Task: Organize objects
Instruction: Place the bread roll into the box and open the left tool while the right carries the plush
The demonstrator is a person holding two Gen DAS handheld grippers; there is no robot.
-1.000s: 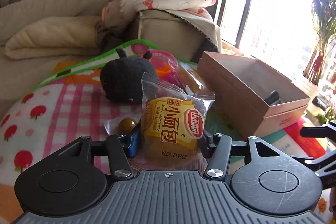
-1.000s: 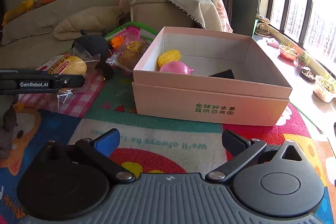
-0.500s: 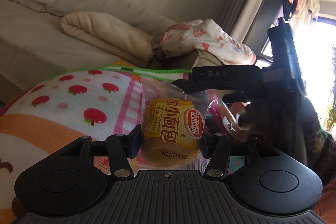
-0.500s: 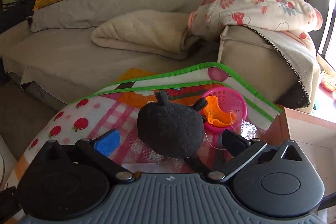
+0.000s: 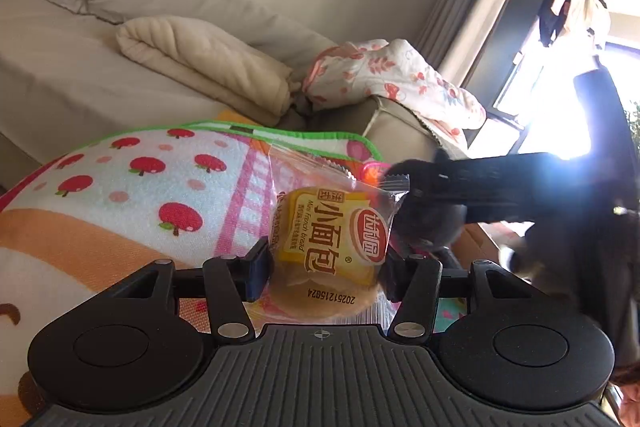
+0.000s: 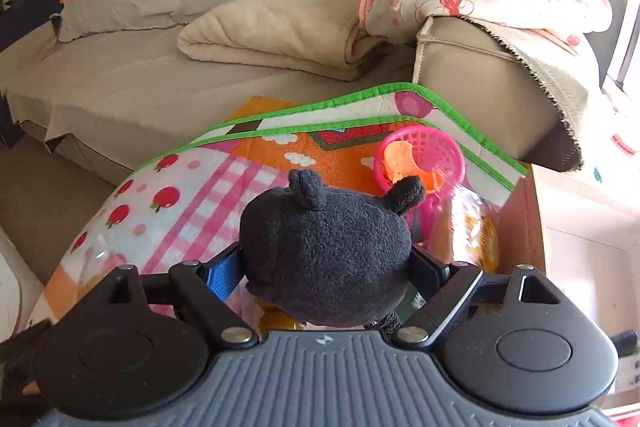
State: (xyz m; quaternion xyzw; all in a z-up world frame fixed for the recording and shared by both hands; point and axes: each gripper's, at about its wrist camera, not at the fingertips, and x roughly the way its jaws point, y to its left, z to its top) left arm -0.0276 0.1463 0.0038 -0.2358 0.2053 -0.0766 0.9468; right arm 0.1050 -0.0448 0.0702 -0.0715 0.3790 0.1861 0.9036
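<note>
Right hand-held gripper (image 6: 326, 267) is the 1 to watch: the black plush toy (image 6: 326, 251) sits dead ahead at 12 o'clock, right between its fingers on the play mat (image 6: 192, 187), ears pointing away. The jaws are closing in from either flank, pads about at the fur, not clearly squeezing yet. The pink box (image 6: 580, 227) is off at 3 o'clock. Left hand-held gripper (image 5: 320, 263) is pinching a packet of mini bread (image 5: 328, 247), upright, label facing its camera. I'd say the toy goes next.
</note>
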